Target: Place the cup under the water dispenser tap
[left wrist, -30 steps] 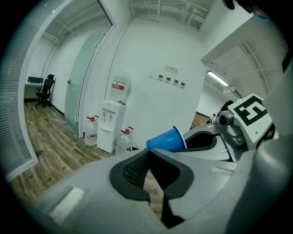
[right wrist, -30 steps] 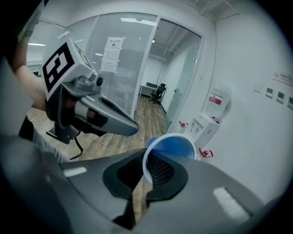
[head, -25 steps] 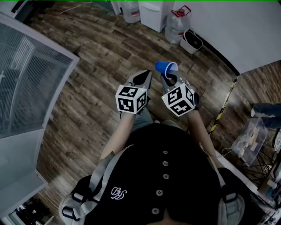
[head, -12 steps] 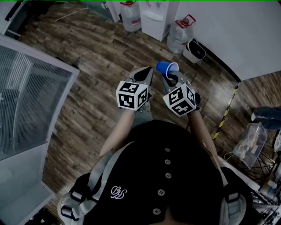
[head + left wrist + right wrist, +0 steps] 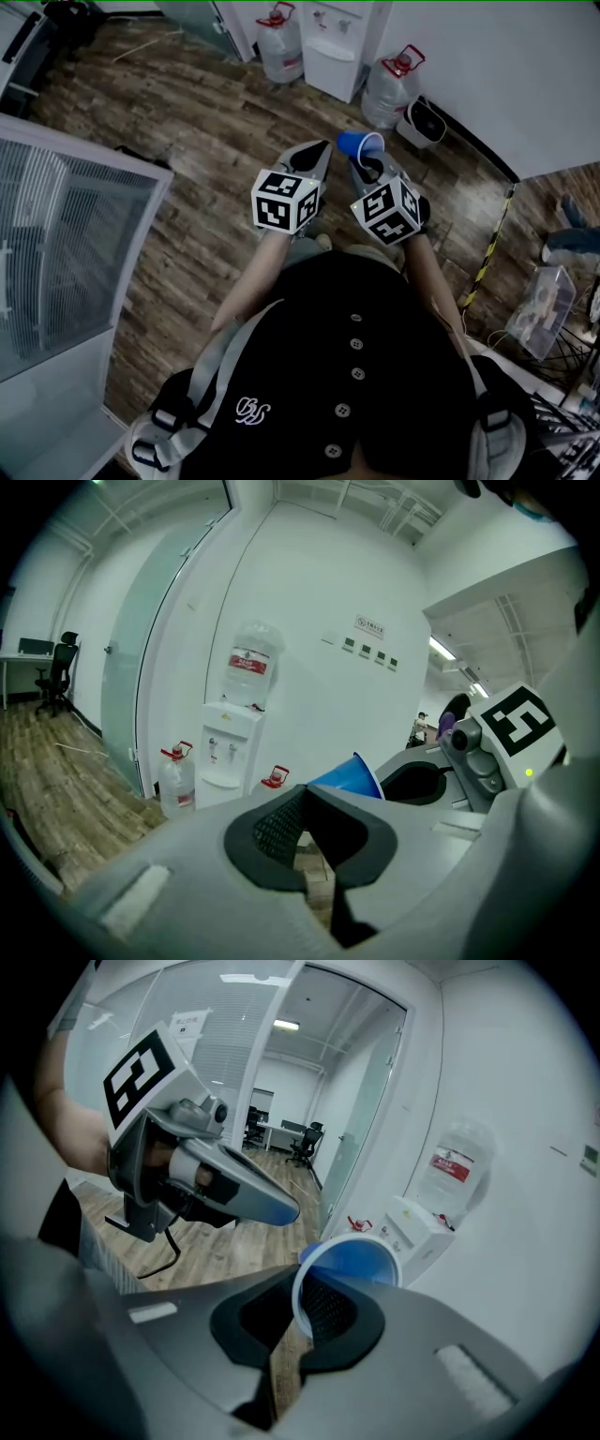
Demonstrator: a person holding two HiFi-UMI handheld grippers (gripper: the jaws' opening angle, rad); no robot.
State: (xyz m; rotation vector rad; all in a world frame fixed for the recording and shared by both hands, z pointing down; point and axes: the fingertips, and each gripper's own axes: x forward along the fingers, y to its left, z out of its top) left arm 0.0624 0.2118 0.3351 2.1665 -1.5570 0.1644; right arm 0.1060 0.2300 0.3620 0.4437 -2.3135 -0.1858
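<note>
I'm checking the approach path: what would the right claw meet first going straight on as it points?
Likely the white water dispenser, which lies ahead of the right claw and its blue cup. It tilts downward, though, so the wood floor before it might come first.

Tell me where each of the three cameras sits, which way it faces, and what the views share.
Head view: on the person's head, facing steeply down at the brown wooden floor; shows black-shirted torso, forearms, left gripper, right gripper.
Left gripper view: on the left gripper, facing along its closed fingers toward the white water dispenser; right gripper at right.
Right gripper view: on the right gripper, along fingers pinching the blue plastic cup's rim; left gripper, forearm at left.
Shared: all show cup and dispenser.
</note>
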